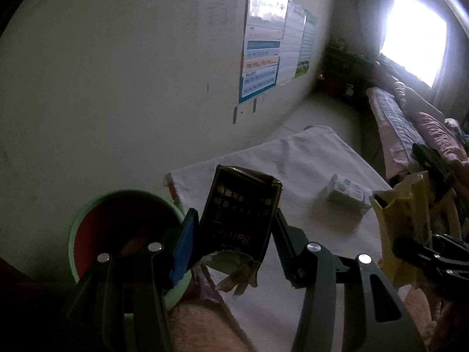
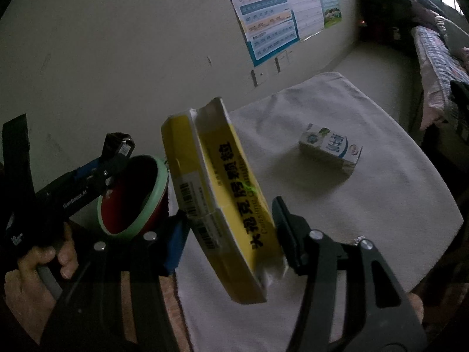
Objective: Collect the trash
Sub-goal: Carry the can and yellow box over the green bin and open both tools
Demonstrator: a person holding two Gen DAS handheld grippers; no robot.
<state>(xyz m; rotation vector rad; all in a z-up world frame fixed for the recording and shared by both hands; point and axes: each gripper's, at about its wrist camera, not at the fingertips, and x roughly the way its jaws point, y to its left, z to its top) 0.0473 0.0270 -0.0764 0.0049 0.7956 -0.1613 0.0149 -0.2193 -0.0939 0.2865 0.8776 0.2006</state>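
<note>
Two tools: each clamps one piece of trash.
Left tool [image 1: 234, 234]: closed on a black packet [image 1: 237, 214] with gold lettering, its torn end hanging below the pads.
Right tool [image 2: 231, 234]: closed on a yellow carton [image 2: 222, 193], which stands tilted between the blue pad and the black one.
Bin [image 1: 126, 228]: round, green-rimmed, red inside (dark at the bottom), just left of the black packet and beside the counter's edge.
Counter [image 1: 293, 161]: covered by a white cloth.
Small white box [image 1: 348, 193]: lies on the cloth, well apart from both tools.
Left wrist view only: the black packet's face and lettering; a bright window [image 1: 416, 52] beyond a bed [image 1: 410, 135]; the yellow carton seen from its torn end.
Right wrist view only: a hand [image 2: 35, 267] gripping the left tool's handle; the carton's black print and barcode; the blue and green print on the small white box.
Both views: charts [image 1: 269, 47] taped to the pale wall.
</note>
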